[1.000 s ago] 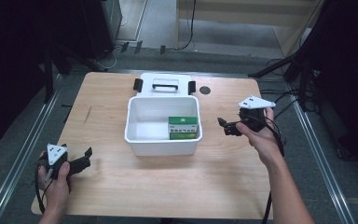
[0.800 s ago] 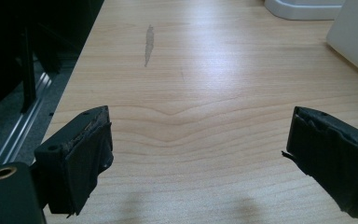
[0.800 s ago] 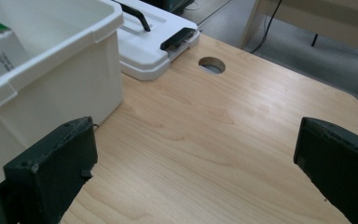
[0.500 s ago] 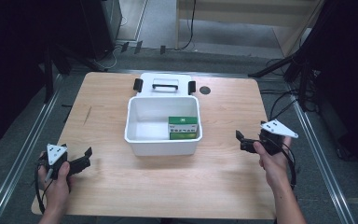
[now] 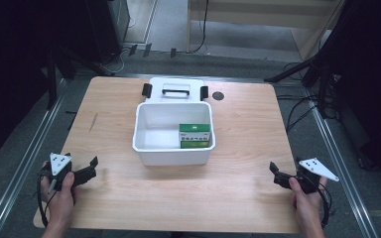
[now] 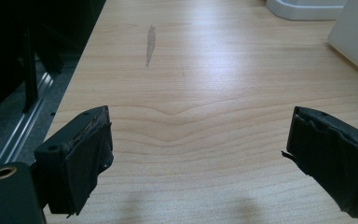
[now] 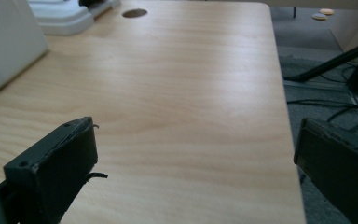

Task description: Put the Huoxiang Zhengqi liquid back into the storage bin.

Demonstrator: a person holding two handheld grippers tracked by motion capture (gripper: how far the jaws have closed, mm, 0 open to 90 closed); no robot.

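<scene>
A white bin (image 5: 149,144) stands mid-table, and a green box (image 5: 194,135) lies in its right half. The bin's white lid (image 5: 174,89), with a handle and black clips, lies flat just behind it. Near the table's front left corner my left gripper (image 5: 92,167) is open and holds nothing; in its own view the left gripper (image 6: 200,121) has only bare wood between the jaws. My right gripper (image 5: 275,174) is open at the front right edge, well clear of the bin. Seen from its own camera, the right gripper (image 7: 196,128) is likewise over bare wood.
The wooden table (image 5: 248,129) has a small dark hole (image 5: 218,95) right of the lid. The bin's wall (image 6: 356,37) rises at the right of the left gripper view. Cables and stand legs (image 5: 307,69) lie on the floor beyond the table's right edge.
My right gripper has drawn back from beside the bin's right wall to the front right edge of the table. The left gripper has stayed put.
</scene>
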